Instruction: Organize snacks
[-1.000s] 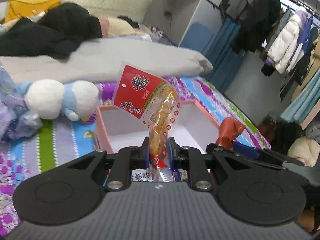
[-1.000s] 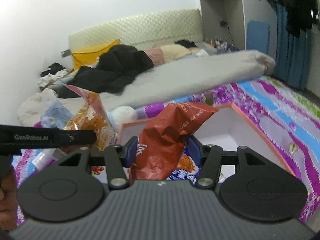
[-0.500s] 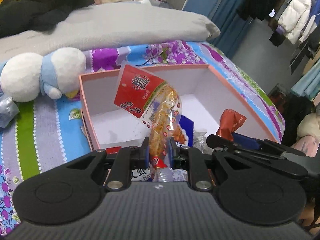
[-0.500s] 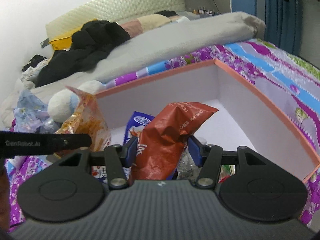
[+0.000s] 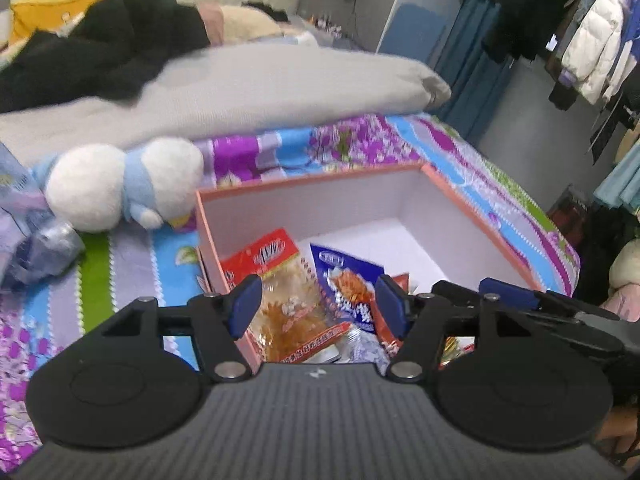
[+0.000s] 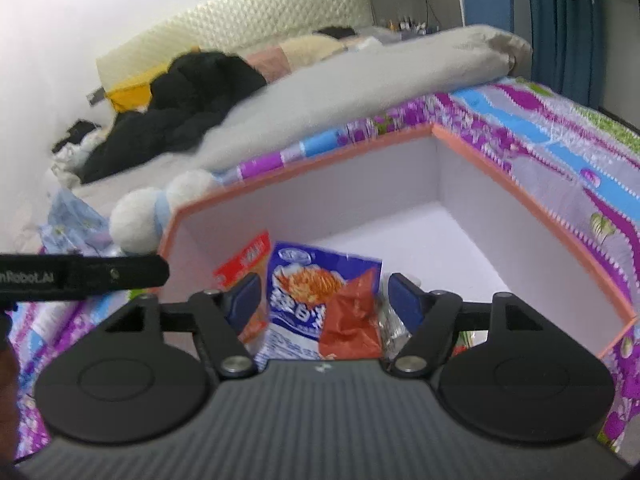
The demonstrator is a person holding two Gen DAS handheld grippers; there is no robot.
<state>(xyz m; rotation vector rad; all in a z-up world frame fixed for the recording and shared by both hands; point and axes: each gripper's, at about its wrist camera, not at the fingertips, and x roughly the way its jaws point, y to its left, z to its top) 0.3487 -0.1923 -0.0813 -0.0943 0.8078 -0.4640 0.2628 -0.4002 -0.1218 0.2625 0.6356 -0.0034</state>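
Release step: your left gripper (image 5: 316, 306) and right gripper (image 6: 322, 306) jaws just spread wide, pinching nothing. Red-topped snack pack (image 5: 280, 280) and crumpled red bag (image 6: 348, 320) lie in pink box (image 5: 472, 208) beside blue packet (image 6: 304, 296). Next: lift both clear, fetch remaining snacks.

We hold left gripper (image 5: 318, 306) tilted downward, jaws just opened, nothing pinched. Right gripper (image 6: 326, 304) beside it, likewise just opened wide.
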